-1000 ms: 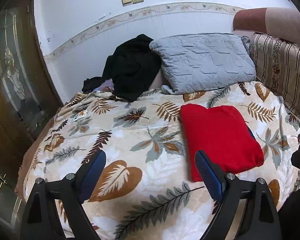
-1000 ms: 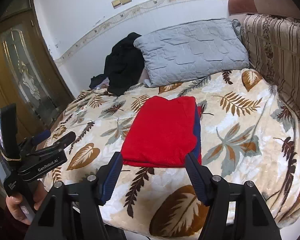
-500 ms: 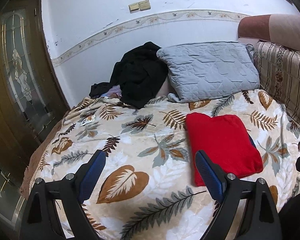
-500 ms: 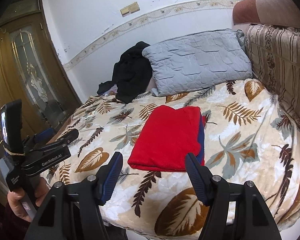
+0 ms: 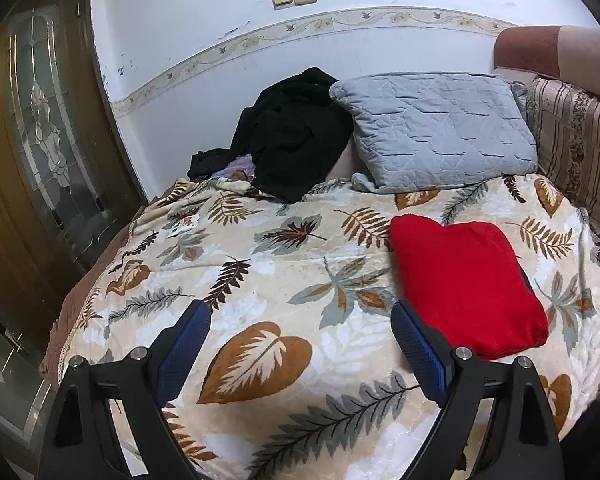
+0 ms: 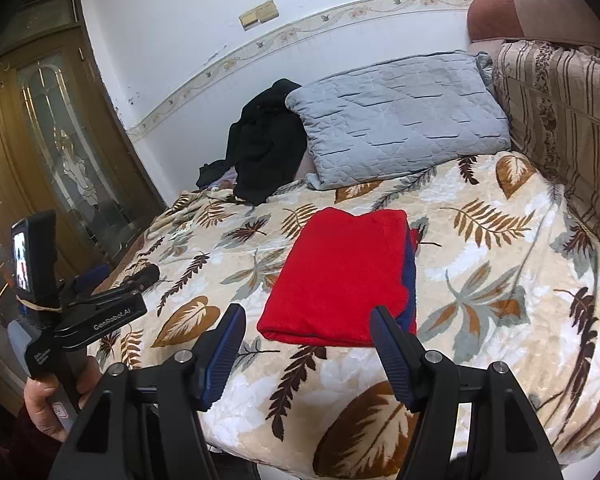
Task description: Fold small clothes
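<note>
A bed (image 5: pixel 260 248) under a leaf-printed blanket (image 6: pixel 480 240) is filling the room, with a grey quilted pillow (image 5: pixel 436 128) leaning at its head beside a heap of black clothes (image 5: pixel 296 136). A folded red garment (image 6: pixel 340 272) is lying flat on the blanket, a blue layer (image 6: pixel 410 280) peeking out along one edge. The left gripper (image 5: pixel 300 336) is hovering over bare blanket, jaws spread and holding nothing; seen from the right wrist, its body is showing the lettering "GenRobot.AI". The right gripper (image 6: pixel 306 340) is hanging just short of the garment's near edge, jaws spread, empty.
</note>
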A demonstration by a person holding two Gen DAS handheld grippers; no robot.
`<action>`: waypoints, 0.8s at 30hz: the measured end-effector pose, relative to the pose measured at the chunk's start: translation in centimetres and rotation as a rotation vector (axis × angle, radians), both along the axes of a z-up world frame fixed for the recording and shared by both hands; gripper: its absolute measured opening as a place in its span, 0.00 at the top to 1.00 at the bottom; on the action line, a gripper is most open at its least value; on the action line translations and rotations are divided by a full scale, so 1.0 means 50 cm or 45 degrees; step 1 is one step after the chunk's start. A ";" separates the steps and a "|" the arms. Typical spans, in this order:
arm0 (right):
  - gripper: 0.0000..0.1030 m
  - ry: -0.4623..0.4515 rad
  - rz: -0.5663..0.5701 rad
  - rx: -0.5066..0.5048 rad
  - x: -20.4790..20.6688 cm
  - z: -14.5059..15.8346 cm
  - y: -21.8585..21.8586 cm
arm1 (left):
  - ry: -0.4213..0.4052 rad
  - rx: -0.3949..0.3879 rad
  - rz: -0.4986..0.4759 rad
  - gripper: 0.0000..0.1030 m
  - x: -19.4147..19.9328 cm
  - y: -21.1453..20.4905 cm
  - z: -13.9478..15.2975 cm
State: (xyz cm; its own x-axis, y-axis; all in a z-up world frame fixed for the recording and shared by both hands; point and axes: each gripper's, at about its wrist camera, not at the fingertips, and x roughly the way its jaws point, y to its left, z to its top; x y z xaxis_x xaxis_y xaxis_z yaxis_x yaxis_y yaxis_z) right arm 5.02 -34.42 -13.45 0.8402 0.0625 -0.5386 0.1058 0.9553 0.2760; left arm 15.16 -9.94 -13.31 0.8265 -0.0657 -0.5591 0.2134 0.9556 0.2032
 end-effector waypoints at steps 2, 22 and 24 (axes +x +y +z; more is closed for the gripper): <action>0.33 0.003 0.006 0.000 0.006 -0.001 0.001 | 0.002 -0.002 0.005 0.11 0.005 0.003 -0.003; 0.33 0.006 0.036 -0.001 0.063 0.004 0.011 | 0.056 0.004 0.019 0.11 0.047 0.006 -0.041; 0.33 0.012 0.036 -0.002 0.069 0.002 0.009 | 0.064 0.010 0.011 0.11 0.052 0.002 -0.047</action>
